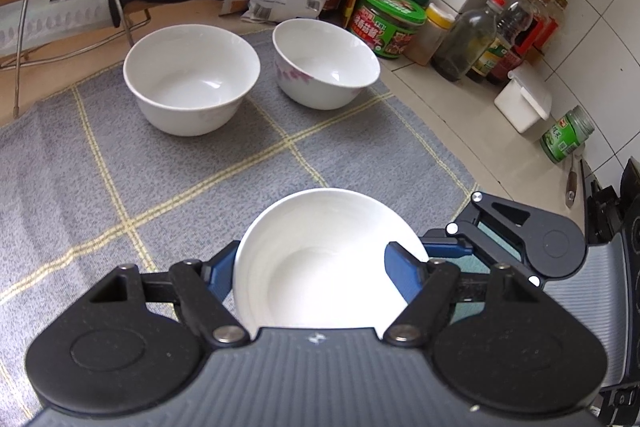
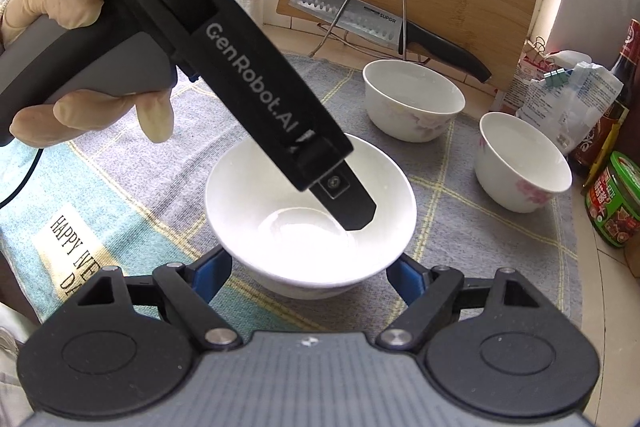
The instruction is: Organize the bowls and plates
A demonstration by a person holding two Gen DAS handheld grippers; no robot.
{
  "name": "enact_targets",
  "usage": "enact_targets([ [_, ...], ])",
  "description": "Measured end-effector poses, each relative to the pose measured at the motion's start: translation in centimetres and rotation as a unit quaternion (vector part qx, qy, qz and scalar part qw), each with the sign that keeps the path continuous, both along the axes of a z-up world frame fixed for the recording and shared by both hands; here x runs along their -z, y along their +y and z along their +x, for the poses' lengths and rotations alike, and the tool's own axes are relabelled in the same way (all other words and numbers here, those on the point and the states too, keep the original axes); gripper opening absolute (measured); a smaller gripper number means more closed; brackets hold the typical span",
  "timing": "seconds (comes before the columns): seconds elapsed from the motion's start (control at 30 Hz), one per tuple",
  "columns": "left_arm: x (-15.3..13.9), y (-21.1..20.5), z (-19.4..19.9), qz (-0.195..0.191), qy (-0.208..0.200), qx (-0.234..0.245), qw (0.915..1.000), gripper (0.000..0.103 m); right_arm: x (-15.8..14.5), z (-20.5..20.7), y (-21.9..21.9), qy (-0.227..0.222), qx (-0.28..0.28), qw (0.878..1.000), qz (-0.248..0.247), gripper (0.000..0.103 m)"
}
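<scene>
Right under our hands, on the grey cloth, sat a plain white bowl. Our left gripper pinched its wall, one finger inside and one outside. Our right gripper hugged the bowl's sides, but we could not tell if its pads pressed or only waited beside it. Past that bowl stood a white bowl and a flowered bowl, near each other. Behind them leaned a knife. If we lifted unevenly, the slippery bowl could tip, slide out and crack.
</scene>
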State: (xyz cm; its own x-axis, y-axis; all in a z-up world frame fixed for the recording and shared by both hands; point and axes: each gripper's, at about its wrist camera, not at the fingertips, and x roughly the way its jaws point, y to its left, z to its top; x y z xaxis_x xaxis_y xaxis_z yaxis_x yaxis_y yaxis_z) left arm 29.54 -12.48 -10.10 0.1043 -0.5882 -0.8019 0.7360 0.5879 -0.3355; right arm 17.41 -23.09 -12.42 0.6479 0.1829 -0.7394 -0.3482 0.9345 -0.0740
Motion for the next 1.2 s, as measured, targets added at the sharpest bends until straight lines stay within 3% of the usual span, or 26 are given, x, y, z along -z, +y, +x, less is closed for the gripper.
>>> enact_targets([
  [0.37, 0.6, 0.8, 0.3, -0.003, 0.011, -0.006, 0.9999, 0.079, 0.3, 0.4, 0.1, 0.008, -0.002, 1.0, 0.013, 0.088],
  [0.47, 0.4, 0.7, 0.3, -0.007, 0.007, -0.005, 0.9999, 0.083, -0.1, 0.3, 0.0, 0.003, -0.002, 1.0, 0.024, 0.098],
  [0.67, -0.7, 1.1, 0.6, -0.014, -0.008, -0.014, 0.9998, 0.089, -0.7, -0.3, -0.3, -0.001, -0.001, 1.0, 0.031, 0.102],
  [0.97, -3.5, 2.0, 2.1, -0.012, -0.062, -0.042, 0.9971, 0.095, -3.6, -0.5, -1.5, -0.037, -0.003, 0.999, 0.023, 0.103],
  [1.2, -5.1, 1.7, 5.5, 0.007, -0.112, -0.087, 0.9899, 0.096, -4.6, 2.7, -3.0, -0.053, 0.028, 0.998, 0.018, 0.103],
])
